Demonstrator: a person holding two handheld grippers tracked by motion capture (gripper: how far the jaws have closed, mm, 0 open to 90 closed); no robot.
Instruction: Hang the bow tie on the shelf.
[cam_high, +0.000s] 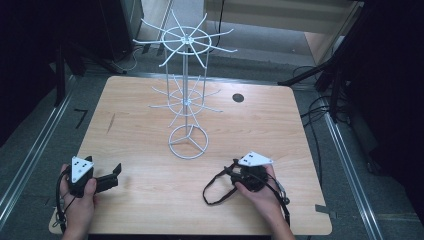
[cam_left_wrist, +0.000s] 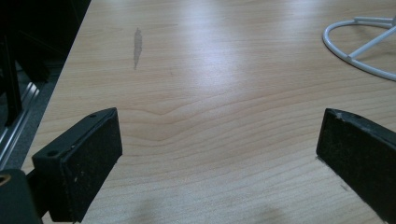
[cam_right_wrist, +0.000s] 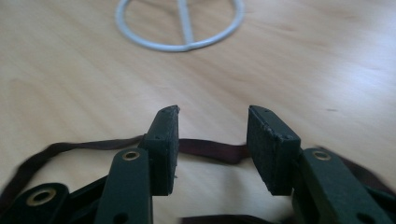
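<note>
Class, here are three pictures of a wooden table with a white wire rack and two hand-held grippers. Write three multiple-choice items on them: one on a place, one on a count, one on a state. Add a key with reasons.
1. Where does the white wire rack stand on the table?
A. around its middle, beyond both grippers
B. at its near left corner
C. on the floor beside it

2. How many spoked tiers of arms does the rack carry?
A. one
B. two
C. four

3. How do the left gripper's jaws stand?
A. shut tight
B. clamped on the rack
C. wide apart

Key: 1 A, the ring base sits mid-table, ahead of the left gripper and the right gripper. 2 B, one wheel tops the pole and one sits lower. 3 C, bare wood shows between the jaws.
</note>
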